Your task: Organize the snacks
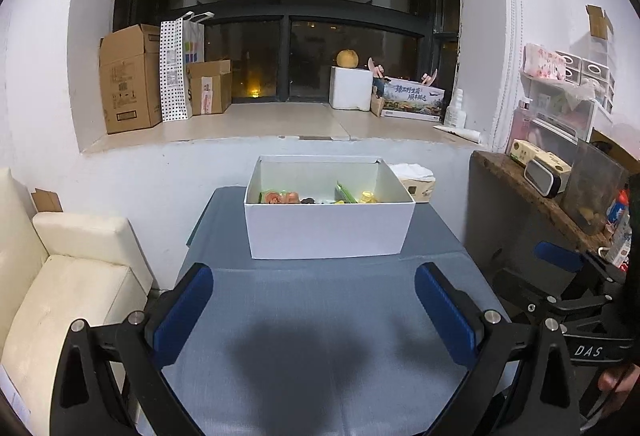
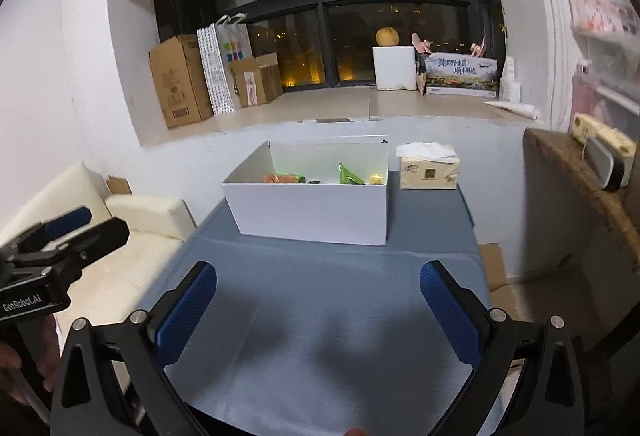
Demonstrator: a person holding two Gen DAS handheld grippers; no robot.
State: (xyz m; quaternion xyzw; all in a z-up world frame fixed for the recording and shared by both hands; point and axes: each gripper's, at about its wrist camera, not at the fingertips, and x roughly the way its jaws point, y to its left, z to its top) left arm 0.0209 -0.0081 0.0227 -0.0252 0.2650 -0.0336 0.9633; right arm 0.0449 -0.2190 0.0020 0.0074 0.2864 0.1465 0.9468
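A white open box (image 1: 328, 232) stands at the far end of the blue-grey table (image 1: 320, 316); it also shows in the right wrist view (image 2: 312, 212). Inside lie several snacks: an orange packet (image 1: 280, 197), a green packet (image 2: 349, 174) and a yellow item (image 1: 368, 197). My left gripper (image 1: 314, 288) is open and empty, held above the table short of the box. My right gripper (image 2: 318, 288) is open and empty, also short of the box. Each gripper shows at the edge of the other's view.
A tissue pack (image 2: 430, 172) sits right of the box. A cream sofa (image 1: 68, 276) is left of the table. A dark wooden counter (image 1: 532, 192) with clutter is on the right. Cardboard boxes (image 1: 128, 88) stand on the window sill behind.
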